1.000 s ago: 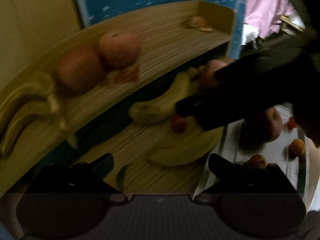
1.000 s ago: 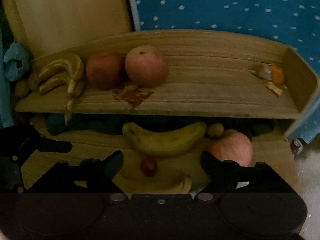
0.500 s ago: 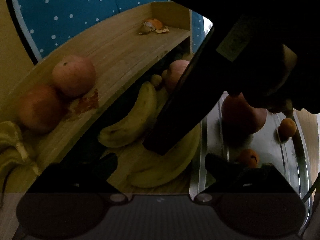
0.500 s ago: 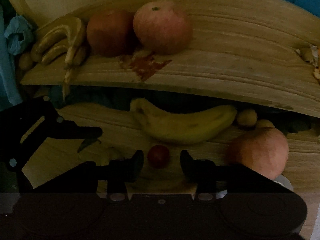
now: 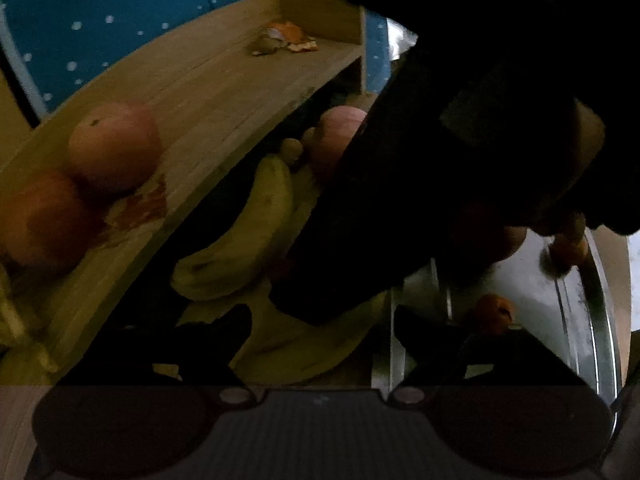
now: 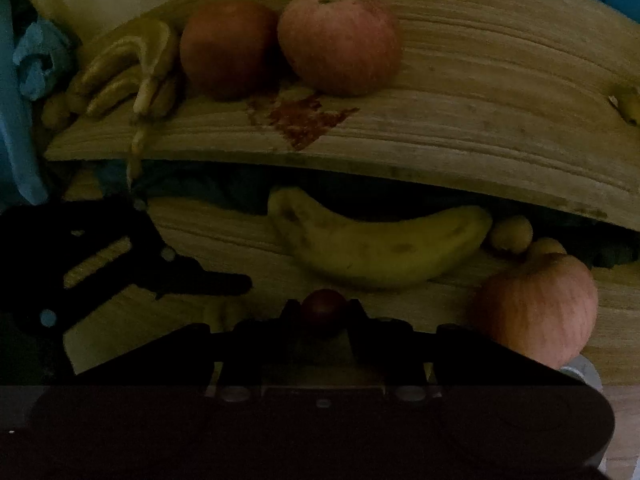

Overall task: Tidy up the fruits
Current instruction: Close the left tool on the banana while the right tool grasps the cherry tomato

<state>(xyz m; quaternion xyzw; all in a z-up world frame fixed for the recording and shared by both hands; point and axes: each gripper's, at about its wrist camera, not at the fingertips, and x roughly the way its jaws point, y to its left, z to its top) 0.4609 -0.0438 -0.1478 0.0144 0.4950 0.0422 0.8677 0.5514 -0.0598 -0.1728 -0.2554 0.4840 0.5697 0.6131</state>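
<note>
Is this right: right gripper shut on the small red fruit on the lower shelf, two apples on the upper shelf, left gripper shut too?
Not quite: the left gripper is open, holding nothing, per the left wrist view. The rest holds: right gripper shut on the small red fruit, two apples above.

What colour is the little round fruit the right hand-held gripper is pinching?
Dark red, clearest in the right wrist view.

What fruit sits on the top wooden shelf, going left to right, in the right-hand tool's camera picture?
Bunch of bananas → darker red apple → larger pink apple → a scrap of peel at the far right edge.
</note>
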